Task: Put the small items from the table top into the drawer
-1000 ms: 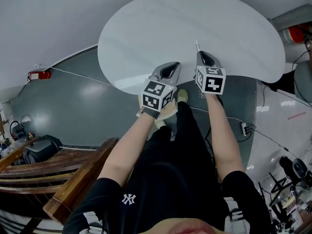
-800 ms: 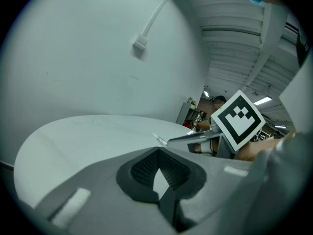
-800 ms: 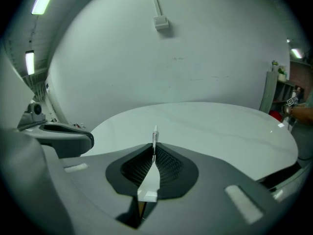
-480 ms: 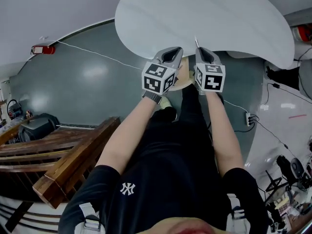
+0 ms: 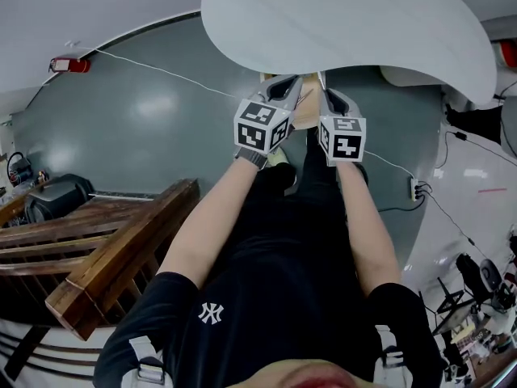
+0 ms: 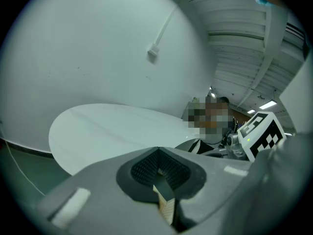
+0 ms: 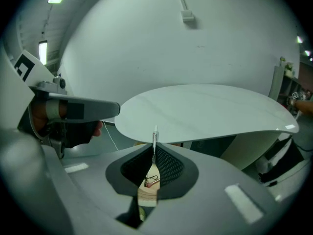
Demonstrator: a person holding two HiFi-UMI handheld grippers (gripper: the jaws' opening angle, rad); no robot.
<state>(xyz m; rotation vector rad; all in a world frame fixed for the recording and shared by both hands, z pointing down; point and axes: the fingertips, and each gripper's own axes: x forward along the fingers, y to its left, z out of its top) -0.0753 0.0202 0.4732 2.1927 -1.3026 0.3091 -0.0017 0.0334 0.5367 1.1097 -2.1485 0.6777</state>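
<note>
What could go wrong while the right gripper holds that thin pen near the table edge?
The pen stands tall out of the right gripper's shut jaws, its tip close to the table's edge; a knock there might twist it loose. The drawer shows only as a narrow wooden strip between the two grippers, so a dropped pen could miss it and hit the floor. The left gripper is very near and might get bumped.

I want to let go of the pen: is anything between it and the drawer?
Nothing visible does. The pen is clamped in the right gripper, and the drawer shows its wooden bottom straight through the gap below. Only a small looped item lies in there.
</note>
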